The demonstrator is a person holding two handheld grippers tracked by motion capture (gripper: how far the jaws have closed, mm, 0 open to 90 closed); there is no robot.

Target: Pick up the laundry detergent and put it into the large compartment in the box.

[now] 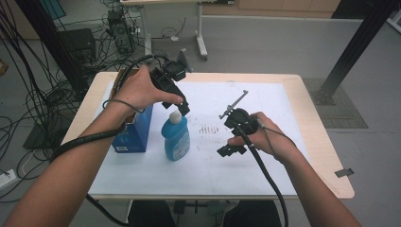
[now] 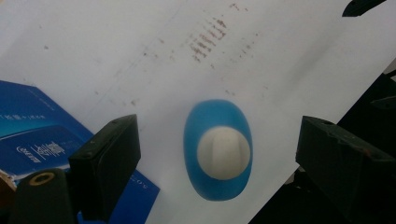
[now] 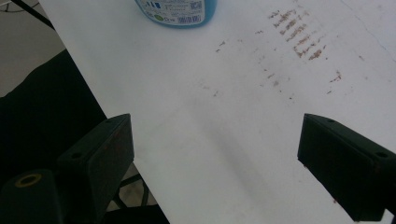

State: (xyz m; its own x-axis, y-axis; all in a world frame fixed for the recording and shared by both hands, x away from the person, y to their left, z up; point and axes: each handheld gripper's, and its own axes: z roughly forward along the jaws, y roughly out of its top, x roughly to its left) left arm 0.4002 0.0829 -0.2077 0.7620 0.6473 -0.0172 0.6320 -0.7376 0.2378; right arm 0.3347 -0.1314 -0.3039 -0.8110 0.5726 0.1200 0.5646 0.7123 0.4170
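Seen from above, nearest at 5 o'clock: right hand-held gripper (image 1: 230, 134), jaws spread wide over bare white sheet (image 1: 236, 170), holding nothing, well apart from the bottle. At centre, toward 9 o'clock of that: blue bottle (image 1: 176, 137) standing upright on the surface (image 1: 326, 156), white cap (image 1: 175, 116) on top. Just beside it at 9 o'clock: blue box (image 1: 135, 132). Directly above the cap: left hand-held gripper (image 1: 177, 105), pointing down, jaws wide, cap lying between them and untouched in the left gripper view (image 2: 223, 153). Farther off, at 12 o'clock: brown smudges (image 1: 208, 128) on the sheet.
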